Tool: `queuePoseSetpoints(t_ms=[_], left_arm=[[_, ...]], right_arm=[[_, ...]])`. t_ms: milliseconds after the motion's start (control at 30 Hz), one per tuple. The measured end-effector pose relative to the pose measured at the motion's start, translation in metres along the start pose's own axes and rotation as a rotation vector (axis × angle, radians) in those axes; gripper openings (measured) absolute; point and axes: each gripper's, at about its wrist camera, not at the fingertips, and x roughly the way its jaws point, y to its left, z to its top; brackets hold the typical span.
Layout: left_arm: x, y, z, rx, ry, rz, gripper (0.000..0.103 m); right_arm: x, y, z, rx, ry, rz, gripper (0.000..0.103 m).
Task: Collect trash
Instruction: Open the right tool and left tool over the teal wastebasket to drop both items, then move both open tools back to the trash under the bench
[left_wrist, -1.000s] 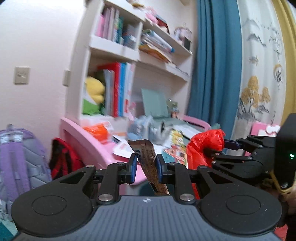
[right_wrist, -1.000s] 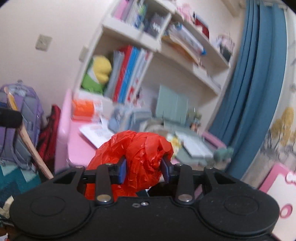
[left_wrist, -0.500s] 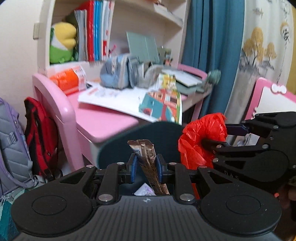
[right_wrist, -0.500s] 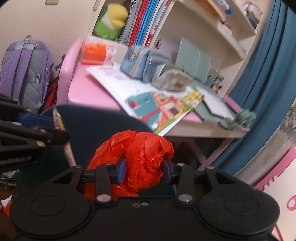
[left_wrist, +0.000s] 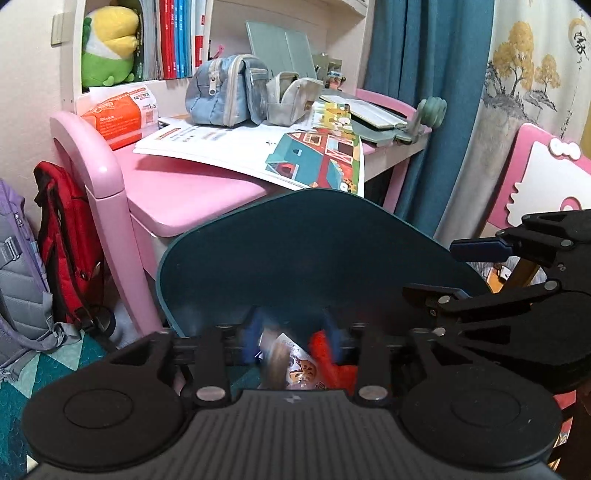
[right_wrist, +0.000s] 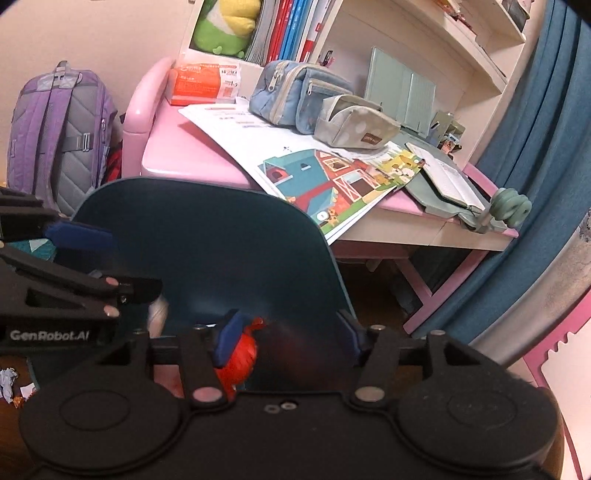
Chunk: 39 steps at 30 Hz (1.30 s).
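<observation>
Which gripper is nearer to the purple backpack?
Left. The left gripper is on the side of the purple backpack, which stands at the far left. The right gripper is further right, beyond the left one.

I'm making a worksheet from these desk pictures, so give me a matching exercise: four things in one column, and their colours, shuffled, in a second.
Things:
1. backpack
2. plush toy
3. curtain
4. crumpled bag by the right gripper

Colours:
A. red
B. blue
C. purple and grey
D. green and yellow

Pairs: 1-C, 2-D, 3-B, 4-A
</observation>
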Motion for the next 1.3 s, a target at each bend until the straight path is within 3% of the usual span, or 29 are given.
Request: queuePoseSetpoints(t_ms=[33,333,667,1200,1300], left_arm=[[-0.002,0.0,-0.001,0.0,-0.009,0.0,0.057],[-0.039,0.013,-0.006,-0.006,-0.06,0.005,0.059],[-0.109,0.042,-0.024,-0.016,-0.143,0.051,0.073],[-0.222,0.116,-0.096,-0.088,-0.213,0.143,0.084],[-0.239,0.137,-0.116,-0.126,-0.209,0.186,0.095]], right_arm=[[-0.003,-0.001,0.0,0.006,-0.006,0.002,0.056],[-0.043,0.001,0.001,0.057,-0.071,0.058,0.057],[-0.094,0.041,0.0,0.051,-0.137,0.113,0.058],[-0.143,0.16,0.001,-0.011,-0.237,0.339,0.059],[-0.145,0.186,0.0,-0.026,-0.246,0.389,0.06]])
